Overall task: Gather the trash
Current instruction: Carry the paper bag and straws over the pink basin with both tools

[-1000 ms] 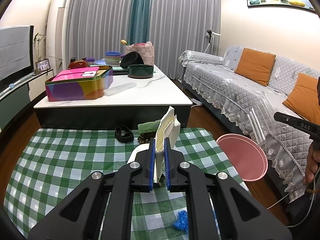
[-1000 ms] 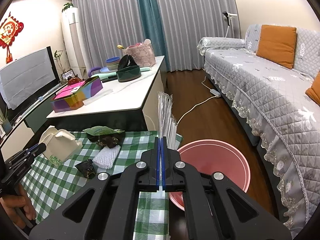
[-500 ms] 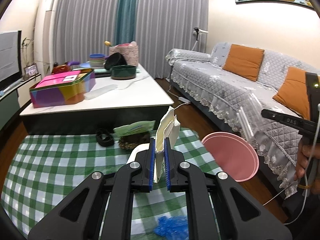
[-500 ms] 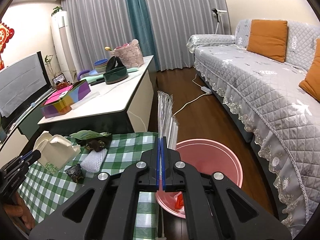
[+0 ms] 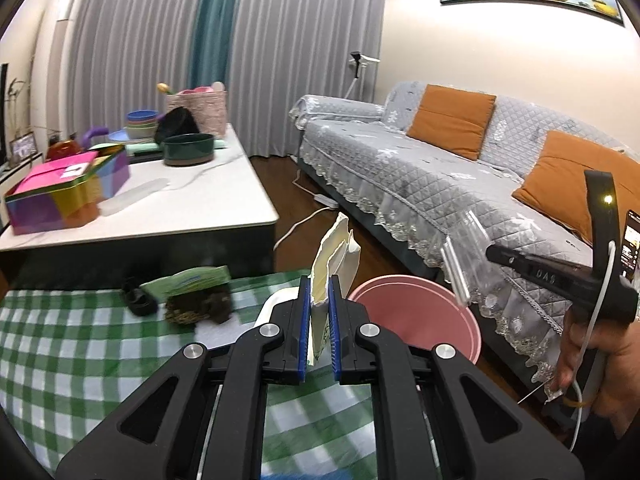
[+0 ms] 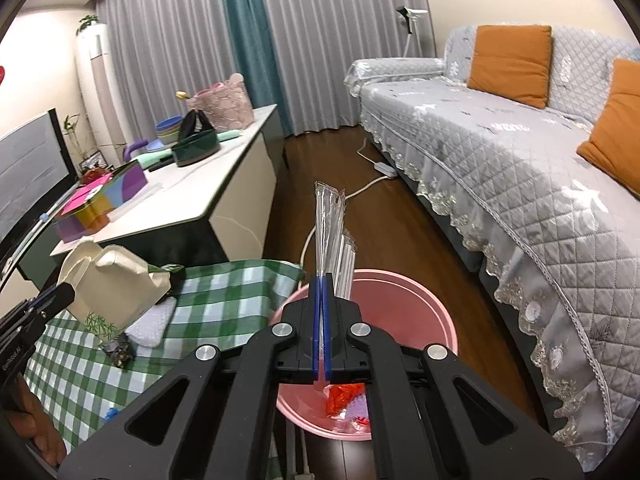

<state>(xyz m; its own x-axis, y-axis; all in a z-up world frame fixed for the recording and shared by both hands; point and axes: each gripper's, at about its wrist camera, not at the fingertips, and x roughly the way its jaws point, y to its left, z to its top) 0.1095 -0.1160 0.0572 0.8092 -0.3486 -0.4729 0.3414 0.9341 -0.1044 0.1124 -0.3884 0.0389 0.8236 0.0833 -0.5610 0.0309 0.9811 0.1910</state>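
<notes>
My left gripper is shut on a cream paper carton and holds it over the right edge of the green checked cloth, close to the pink bin. In the right wrist view the same carton hangs at the left. My right gripper is shut on a clear plastic straw wrapper right above the pink bin, which holds red and clear scraps. From the left wrist view the wrapper juts out over the bin's far rim.
On the cloth lie a green packet over a brown clump, a black ring, a white knitted pad and a dark wrapper. Behind stands a white-topped table with boxes and bowls. A grey sofa runs along the right.
Both grippers have shifted to the right toward the pink bin. The right one with the wrapper now sits lower over the bin's opening, and the carton has come near the cloth's right edge.
</notes>
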